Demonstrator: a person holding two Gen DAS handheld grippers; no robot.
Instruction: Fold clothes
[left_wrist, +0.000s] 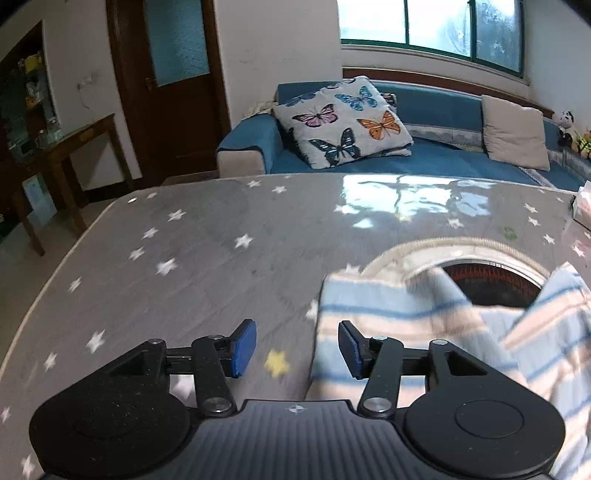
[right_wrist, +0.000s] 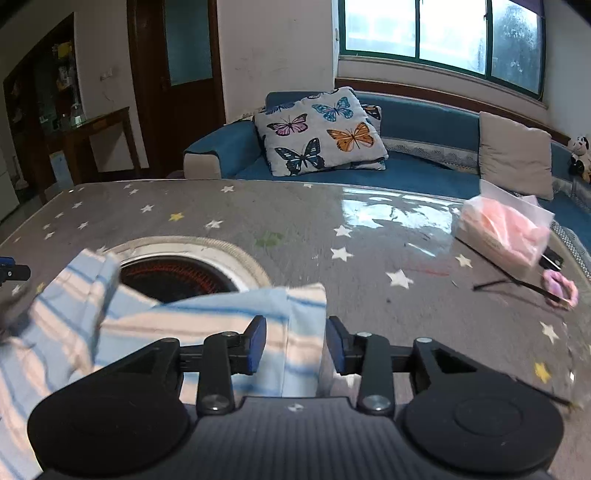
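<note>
Left gripper (left_wrist: 297, 349): jaws apart, nothing between the blue pads; only bare table cover shows in the gap. Its right-hand pad sits over the garment's left edge; whether it touches the cloth cannot be told.
Right gripper (right_wrist: 295, 345): jaws apart, not clamped. The garment's right edge lies below the gap, nearer the left-hand pad; pads do not press it.
Garment (left_wrist: 406, 317): striped cloth in pale blue, white and pink, lying on the table in front of both grippers. Side parts are folded inward, and both outer edges read as straight folds. In the right wrist view the garment (right_wrist: 207, 317) fills the lower left.
Table (left_wrist: 207, 240): grey cover with white and yellow stars, glossy, reflecting the window.
Ring (left_wrist: 461, 254): round pale-rimmed opening in the table top, dark inside with red lines; the garment's far edge overlaps its near rim.
Tissue pack (right_wrist: 502, 232): pink and white, on the table's far right, well apart from the garment.
Scissors (right_wrist: 554, 290): pink handles, just beside the tissue pack.
Sofa (left_wrist: 443, 110): blue, beyond the table, carrying a butterfly cushion (left_wrist: 343, 122).
Image quality: cloth and near table are motion-blurred.
</note>
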